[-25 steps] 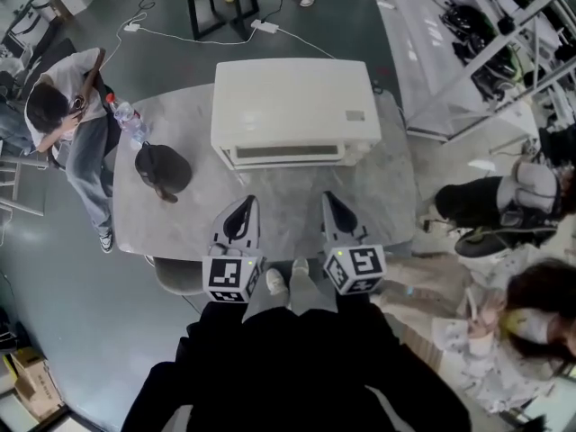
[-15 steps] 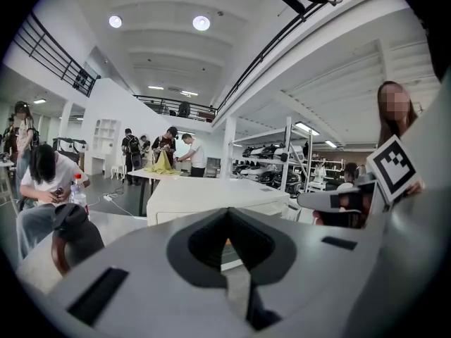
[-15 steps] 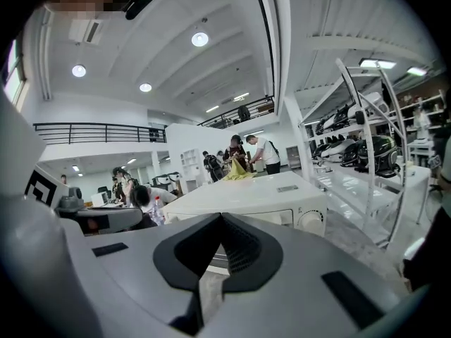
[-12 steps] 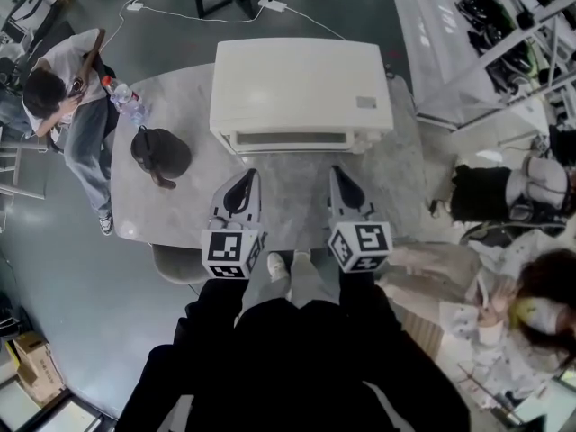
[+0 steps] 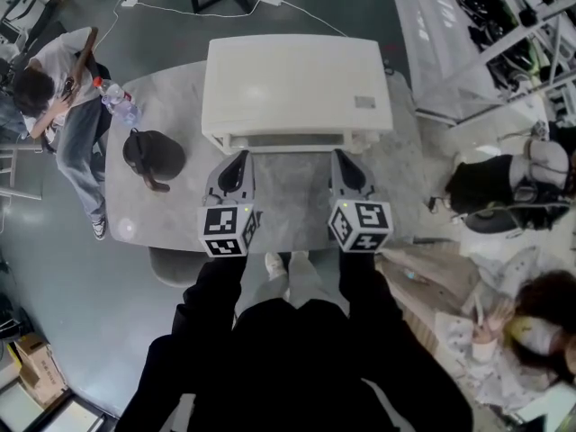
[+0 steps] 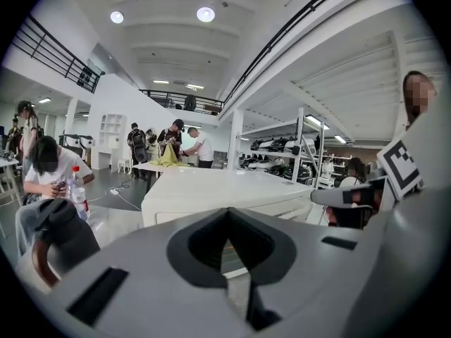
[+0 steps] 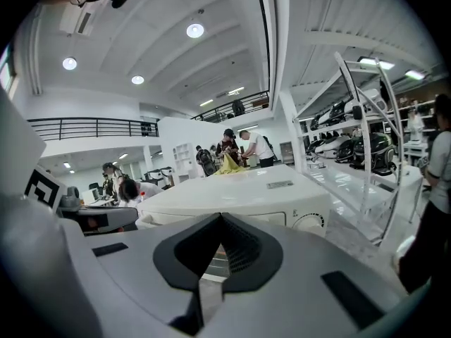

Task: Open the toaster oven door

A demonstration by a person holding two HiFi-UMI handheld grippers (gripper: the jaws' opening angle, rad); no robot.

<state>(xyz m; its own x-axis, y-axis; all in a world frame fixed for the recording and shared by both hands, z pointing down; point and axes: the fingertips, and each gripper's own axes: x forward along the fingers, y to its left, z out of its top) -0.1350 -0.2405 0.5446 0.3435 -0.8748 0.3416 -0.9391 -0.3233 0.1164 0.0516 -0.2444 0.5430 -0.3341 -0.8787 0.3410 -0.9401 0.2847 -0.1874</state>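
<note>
The white toaster oven (image 5: 297,88) stands on the grey table (image 5: 180,214), its door (image 5: 286,139) facing me and shut. My left gripper (image 5: 238,157) points at the door's left end, its tip just short of the front. On the other side, my right gripper (image 5: 341,157) points at the door's right end, equally close. Both pairs of jaws meet at the tips with nothing between them. In the left gripper view the oven (image 6: 211,192) fills the middle beyond the gripper (image 6: 227,213). The right gripper view shows the oven (image 7: 239,196) and its knob (image 7: 310,222) past the gripper (image 7: 220,218).
A black cap (image 5: 153,156) and a water bottle (image 5: 115,106) lie on the table's left part. A seated person (image 5: 54,88) is beside the table's left edge. More people (image 5: 504,187) and metal shelving (image 5: 486,34) are at the right.
Both grippers have moved forward over the table to just short of the oven's front. Their jaws stay shut.
</note>
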